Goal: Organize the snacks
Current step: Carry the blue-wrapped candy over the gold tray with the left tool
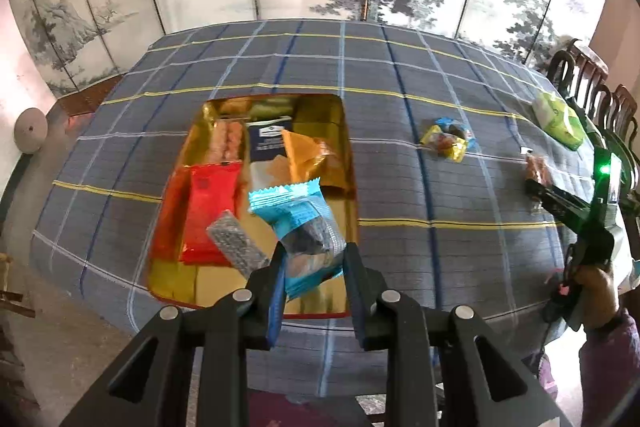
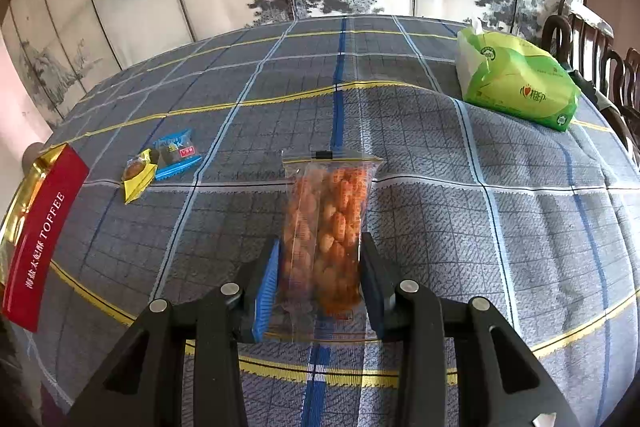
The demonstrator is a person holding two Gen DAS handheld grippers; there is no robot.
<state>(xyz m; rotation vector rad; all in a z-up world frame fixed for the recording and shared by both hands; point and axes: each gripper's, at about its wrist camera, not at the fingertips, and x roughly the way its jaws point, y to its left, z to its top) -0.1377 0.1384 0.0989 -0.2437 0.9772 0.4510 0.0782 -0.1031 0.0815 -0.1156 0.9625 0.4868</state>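
So, working across from the left. In the left wrist view the gold tin sits left of centre on the checked tablecloth, already holding a red packet, an orange packet and a dark blue one further back. The left gripper is clamped on a light blue snack packet, and that packet hangs right over the near half of the tin – so the drop spot is basically straight below and a touch forward. Packet's long axis runs up the frame, leaning slightly left.

Moving right in that view: two small loose sweets sit on the cloth right of centre, then the other hand with its tool at the right edge.

Right wrist view: the tin's red side (it says TOFFEE) shows at the far left edge, the yellow sweet and small blue sweet are left of centre, and the right gripper is closed on a clear bag of orange snacks in the middle. The bag's long axis runs straight up the frame, in line with the fingers. A green tissue pack is at upper right.

My read – the left hand is way nearer the tin and can just let go. The right one needs a long sweep to the left, past those sweets, before its bag is over the tin.
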